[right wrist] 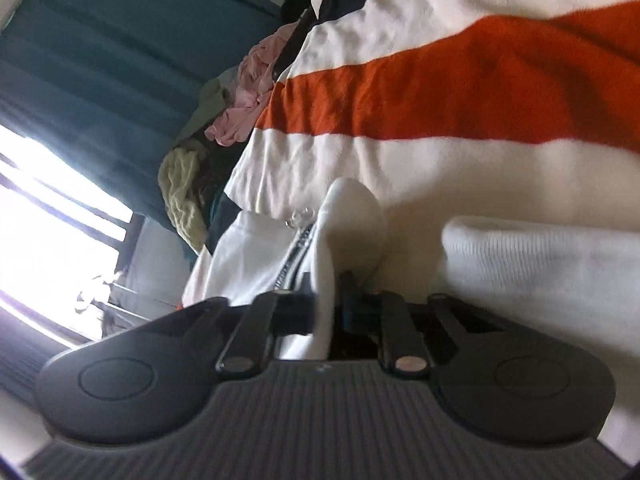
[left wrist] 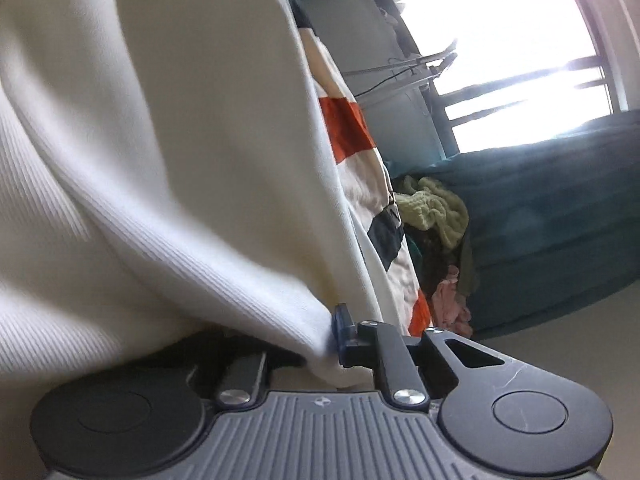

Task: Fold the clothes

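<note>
Left wrist view showed the left tool [left wrist: 332, 344] clamped on a pinch of the white ribbed garment [left wrist: 160, 184], whose cloth rose from the jaws and spread across most of that view. The grip sat at an edge, probably so the fabric would hang freely once raised. In the right wrist view the right tool [right wrist: 340, 300] was likewise closed on a fold of the same white garment [right wrist: 348, 216], close beside its zipper [right wrist: 294, 252]; holding near the zip likely gave a straight front line to fold along.

Directly behind the white garment lay a cream blanket with orange and navy stripes [right wrist: 440, 96], apparently the surface the garment was being worked on. Past the blanket's far edge a heap of unfolded clothes [left wrist: 440, 216], with pale green and pink pieces, waited against the teal bedding [left wrist: 560, 216], kept clear of the working area. With both edges pinched, the job seemed at its start: the garment was gripped but not yet folded.
</note>
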`<state>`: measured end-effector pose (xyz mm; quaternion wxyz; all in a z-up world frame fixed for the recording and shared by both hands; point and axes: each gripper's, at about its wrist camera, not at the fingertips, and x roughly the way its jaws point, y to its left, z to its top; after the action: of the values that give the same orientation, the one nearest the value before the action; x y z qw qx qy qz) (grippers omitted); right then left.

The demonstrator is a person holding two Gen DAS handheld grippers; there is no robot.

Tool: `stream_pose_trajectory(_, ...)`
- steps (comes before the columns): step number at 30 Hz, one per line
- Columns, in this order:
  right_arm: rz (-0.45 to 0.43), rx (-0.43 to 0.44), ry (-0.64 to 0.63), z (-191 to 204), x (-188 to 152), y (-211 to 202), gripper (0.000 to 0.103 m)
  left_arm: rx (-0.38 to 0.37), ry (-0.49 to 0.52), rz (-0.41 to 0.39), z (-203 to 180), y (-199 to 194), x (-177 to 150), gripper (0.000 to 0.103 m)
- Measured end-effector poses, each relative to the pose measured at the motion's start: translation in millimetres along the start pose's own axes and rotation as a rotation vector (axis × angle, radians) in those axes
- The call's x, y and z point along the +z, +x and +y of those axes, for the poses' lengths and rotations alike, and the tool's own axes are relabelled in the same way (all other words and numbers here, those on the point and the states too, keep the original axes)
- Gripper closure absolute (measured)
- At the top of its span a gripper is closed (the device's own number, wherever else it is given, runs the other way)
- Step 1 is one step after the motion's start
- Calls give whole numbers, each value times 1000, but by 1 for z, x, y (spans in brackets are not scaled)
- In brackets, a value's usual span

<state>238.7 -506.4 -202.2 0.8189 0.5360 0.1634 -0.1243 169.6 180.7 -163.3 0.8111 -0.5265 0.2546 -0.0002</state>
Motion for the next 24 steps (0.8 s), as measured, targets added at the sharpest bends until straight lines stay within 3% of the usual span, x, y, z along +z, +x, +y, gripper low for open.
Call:
stream_pose_trajectory(5, -115, 19, -28, 10, 6, -18, 97, -75, -19, -6, -6, -16, 4, 97)
stream_pose_trajectory(8, -158, -5, -10, 8, 13, -32, 97, -81, 23, -13, -15, -31, 0, 98)
stream_pose_trajectory(11, -151, -60, -81, 3, 18, -36, 97, -19, 136, -11, -27, -32, -10, 98)
stream_pose_trajectory(14, -114, -118, -146, -2, 14, -29, 97, 106, 307, -10, -39, -25, -25, 98)
stream_pose_trajectory(17, -89, -151, -213, 3, 9, -31, 90, 185, 433, 17, -54, -22, -39, 94)
stream_pose_trajectory(20, -62, -172, -319, 16, 4, -44, 62, 231, 582, 39, -78, -22, -55, 66)
stream_pose_trajectory(21, -52, -166, -360, 21, 1, -49, 48, 235, 635, 38, -87, -24, -61, 53)
stream_pose_trajectory(22, -43, -159, -401, 26, -1, -55, 36, 226, 679, 32, -93, -30, -68, 46)
stream_pose_trajectory(24, -43, -170, -496, 40, -11, -70, 21, 211, 751, 23, -106, -40, -79, 40)
